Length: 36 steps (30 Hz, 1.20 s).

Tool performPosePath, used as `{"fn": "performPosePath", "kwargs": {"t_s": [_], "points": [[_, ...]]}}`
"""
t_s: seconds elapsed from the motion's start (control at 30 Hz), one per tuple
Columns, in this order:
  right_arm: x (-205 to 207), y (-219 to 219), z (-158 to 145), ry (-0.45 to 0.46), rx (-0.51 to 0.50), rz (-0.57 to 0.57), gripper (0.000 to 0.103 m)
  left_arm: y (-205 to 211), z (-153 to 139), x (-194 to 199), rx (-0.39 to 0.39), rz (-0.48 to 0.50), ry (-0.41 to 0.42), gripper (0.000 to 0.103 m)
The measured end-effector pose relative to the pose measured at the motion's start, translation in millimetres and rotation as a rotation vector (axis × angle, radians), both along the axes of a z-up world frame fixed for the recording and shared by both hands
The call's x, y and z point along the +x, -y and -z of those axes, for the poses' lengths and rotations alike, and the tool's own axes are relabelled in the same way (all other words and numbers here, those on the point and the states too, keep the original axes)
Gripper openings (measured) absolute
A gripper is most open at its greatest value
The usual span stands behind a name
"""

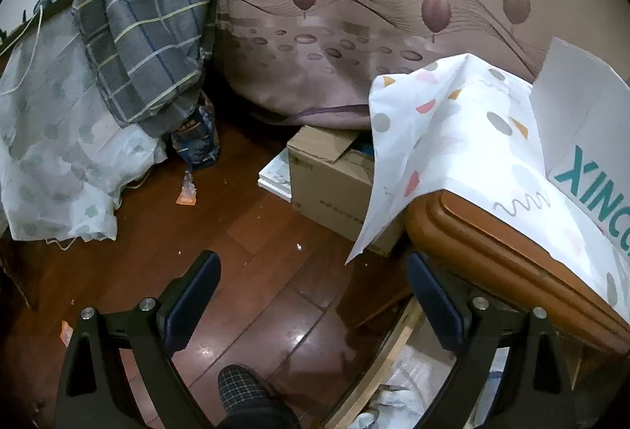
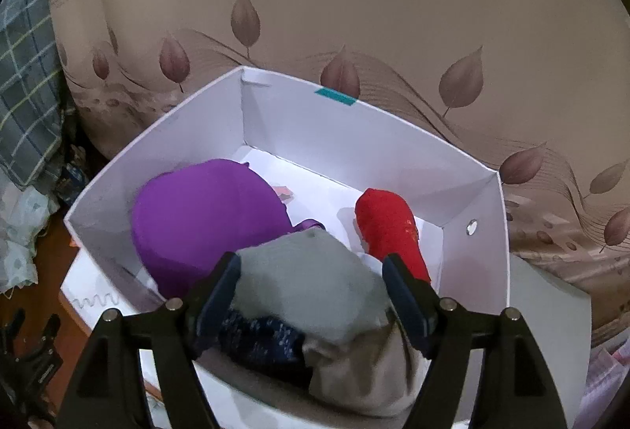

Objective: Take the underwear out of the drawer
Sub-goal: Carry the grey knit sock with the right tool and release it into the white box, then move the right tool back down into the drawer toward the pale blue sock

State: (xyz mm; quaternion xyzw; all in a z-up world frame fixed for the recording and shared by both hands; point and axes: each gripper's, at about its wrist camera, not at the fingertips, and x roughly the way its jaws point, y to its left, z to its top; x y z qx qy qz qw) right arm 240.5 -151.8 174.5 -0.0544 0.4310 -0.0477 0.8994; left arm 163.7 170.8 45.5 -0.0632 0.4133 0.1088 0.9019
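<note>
From my left wrist camera, the left gripper [image 1: 313, 285] hangs wide, holding nothing, over the wooden floor [image 1: 252, 263]; the drawer [image 1: 397, 362] shows at near right. From my right wrist camera, the right gripper [image 2: 311, 265] stands wide over the white box [image 2: 354, 130], grey underwear [image 2: 311, 283] between its fingers, purple bra [image 2: 204, 216] left, red piece [image 2: 390, 228] right.

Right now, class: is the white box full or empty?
Partly filled: the white box holds a purple garment, a red one and a grey one, with bare floor showing.
</note>
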Motion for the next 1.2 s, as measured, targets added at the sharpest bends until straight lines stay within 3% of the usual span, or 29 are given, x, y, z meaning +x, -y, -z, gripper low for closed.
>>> {"fn": "performPosePath", "kwargs": {"t_s": [0.23, 0.4, 0.5, 0.6, 0.73, 0.83, 0.93, 1.2], "points": [[-38, 3, -26, 0.090, 0.007, -0.022, 0.077, 16, 4, 1, 0.020, 0.083, -0.005, 0.094], [-107, 0, -28, 0.095, 0.061, -0.102, 0.077, 27, 5, -3, 0.077, 0.155, -0.005, 0.094], [-154, -8, 6, 0.019, 0.101, -0.144, 0.077, 30, 5, -2, 0.089, 0.168, -0.010, 0.094], [-178, -14, 58, -0.102, 0.131, -0.153, 0.077, 26, 9, 0, 0.046, 0.166, -0.033, 0.094], [-179, -29, 144, -0.299, 0.125, -0.175, 0.077, 19, 15, 2, 0.005, 0.150, -0.057, 0.094], [-166, -39, 188, -0.387, 0.107, -0.197, 0.077, 19, 15, 2, 0.046, 0.130, -0.049, 0.094], [-156, -46, 221, -0.452, 0.069, -0.208, 0.077, 18, 15, 3, 0.044, 0.140, -0.053, 0.094], [-133, -48, 271, -0.560, -0.010, -0.239, 0.077, -1, 23, 7, 0.000, 0.087, -0.097, 0.094]]}}
